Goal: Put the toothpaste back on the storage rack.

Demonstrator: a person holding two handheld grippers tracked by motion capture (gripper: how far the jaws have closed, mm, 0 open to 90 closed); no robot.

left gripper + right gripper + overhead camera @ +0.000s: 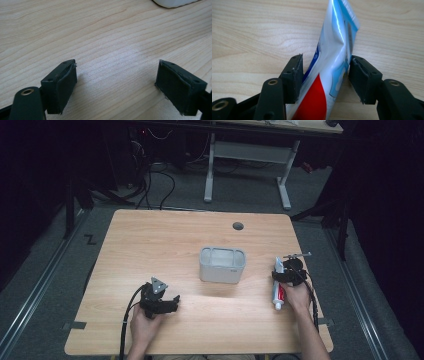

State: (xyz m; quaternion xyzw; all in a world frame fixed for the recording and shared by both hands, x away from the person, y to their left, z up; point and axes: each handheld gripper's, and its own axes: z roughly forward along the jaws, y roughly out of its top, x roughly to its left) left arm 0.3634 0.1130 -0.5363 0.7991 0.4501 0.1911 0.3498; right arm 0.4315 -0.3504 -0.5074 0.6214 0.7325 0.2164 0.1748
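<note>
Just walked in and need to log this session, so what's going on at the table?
A person works at a wooden table with a gripper in each hand. The right gripper is shut on a toothpaste tube, right of a grey bin at the table's middle. The left gripper is open over bare wood, holding nothing.

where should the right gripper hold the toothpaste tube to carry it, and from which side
Across the flat middle of the toothpaste tube, one jaw on each broad face, as the right gripper has it now. The body is soft and flattens there, which probably gives the pads a wide surface. The capped end points toward the person, the crimped tail away.
</note>
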